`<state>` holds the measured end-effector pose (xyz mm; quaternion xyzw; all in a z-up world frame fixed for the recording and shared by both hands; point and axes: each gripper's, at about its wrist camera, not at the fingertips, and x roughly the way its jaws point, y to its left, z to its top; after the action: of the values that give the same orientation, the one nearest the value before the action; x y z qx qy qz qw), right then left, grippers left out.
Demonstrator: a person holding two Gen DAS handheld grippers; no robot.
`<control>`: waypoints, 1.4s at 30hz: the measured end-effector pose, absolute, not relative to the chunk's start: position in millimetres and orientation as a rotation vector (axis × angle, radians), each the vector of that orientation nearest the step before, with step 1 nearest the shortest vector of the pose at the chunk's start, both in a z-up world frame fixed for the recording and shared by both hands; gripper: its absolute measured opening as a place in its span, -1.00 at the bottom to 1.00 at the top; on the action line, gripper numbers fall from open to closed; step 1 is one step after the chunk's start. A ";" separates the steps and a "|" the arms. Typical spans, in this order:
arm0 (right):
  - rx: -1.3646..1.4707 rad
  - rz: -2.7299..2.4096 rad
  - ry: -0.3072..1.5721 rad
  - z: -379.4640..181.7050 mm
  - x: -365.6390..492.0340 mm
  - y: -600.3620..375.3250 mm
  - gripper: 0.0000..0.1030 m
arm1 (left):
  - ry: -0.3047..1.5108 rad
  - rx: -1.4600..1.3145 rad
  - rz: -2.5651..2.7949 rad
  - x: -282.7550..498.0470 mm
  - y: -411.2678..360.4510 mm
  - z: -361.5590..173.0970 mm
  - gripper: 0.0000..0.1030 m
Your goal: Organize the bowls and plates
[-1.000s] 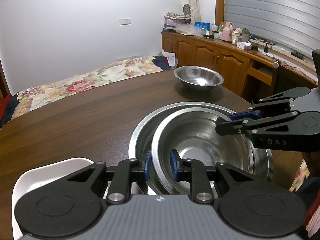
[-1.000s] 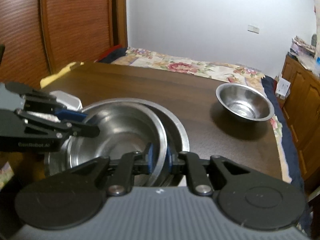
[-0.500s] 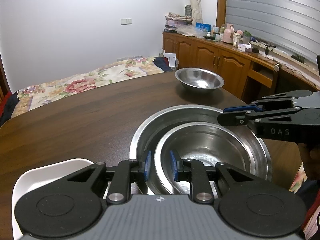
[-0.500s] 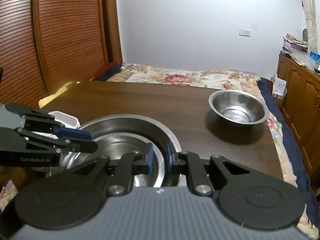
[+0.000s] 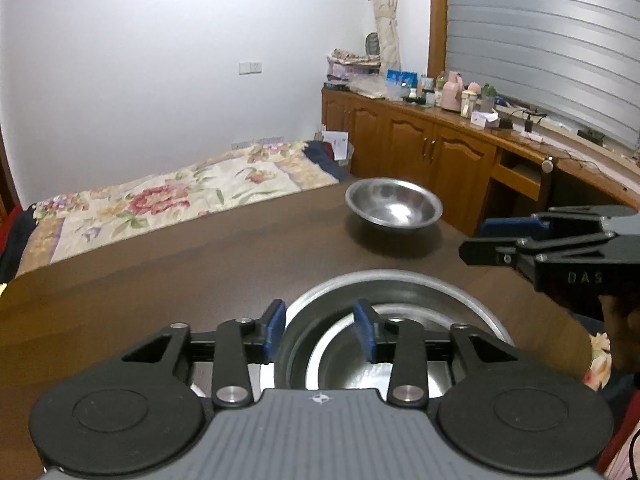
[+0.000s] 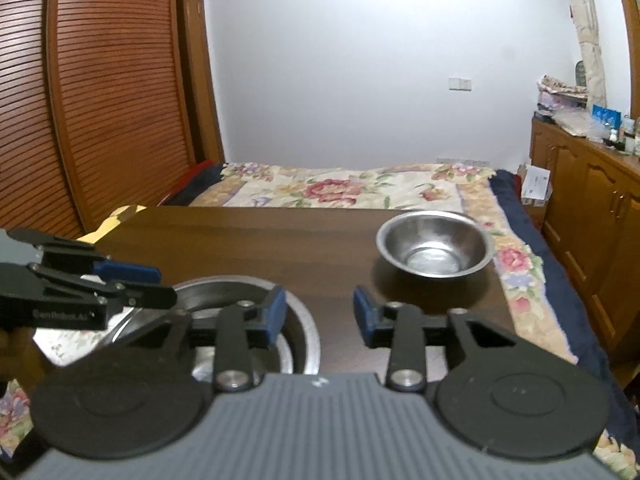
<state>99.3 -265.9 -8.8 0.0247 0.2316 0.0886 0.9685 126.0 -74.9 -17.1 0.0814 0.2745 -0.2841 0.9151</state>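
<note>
A large steel bowl point(image 5: 404, 286) sits on the dark wooden table point(image 5: 192, 276) with a smaller steel bowl point(image 5: 344, 364) nested inside it. My left gripper point(image 5: 319, 330) hovers over the stack's near rim with its jaws opening; the rim lies below the gap and the pads do not press on it. The right gripper point(image 6: 319, 315) is also opening, above the large bowl's point(image 6: 310, 332) right rim, with nothing gripped. Each gripper shows in the other's view: right gripper point(image 5: 476, 240), left gripper point(image 6: 164, 286). A third steel bowl point(image 6: 434, 246) stands alone at the far right of the table.
Beyond the table point(image 6: 256, 240) lies a bed with a flowered cover point(image 6: 344, 192). Wooden cabinets point(image 5: 424, 152) crowded with small items run along the right wall. A slatted wooden door point(image 6: 100, 92) is at the left. A person's hand point(image 5: 624, 320) holds the right gripper.
Both grippers held the smaller bowl's rim tilted over the large bowl; it settled into the large bowl. Both have now let go, spread their jaws and lifted slightly away.
</note>
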 end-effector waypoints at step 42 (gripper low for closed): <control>0.186 0.062 0.506 -49.5 200.1 -366.9 0.37 | 0.695 0.224 -0.718 284.1 -206.1 -16.0 0.14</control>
<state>200.1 -366.9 -49.5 0.0917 0.2499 0.0304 0.9634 284.1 -206.1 -16.0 0.1072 0.3326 -0.3433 0.8718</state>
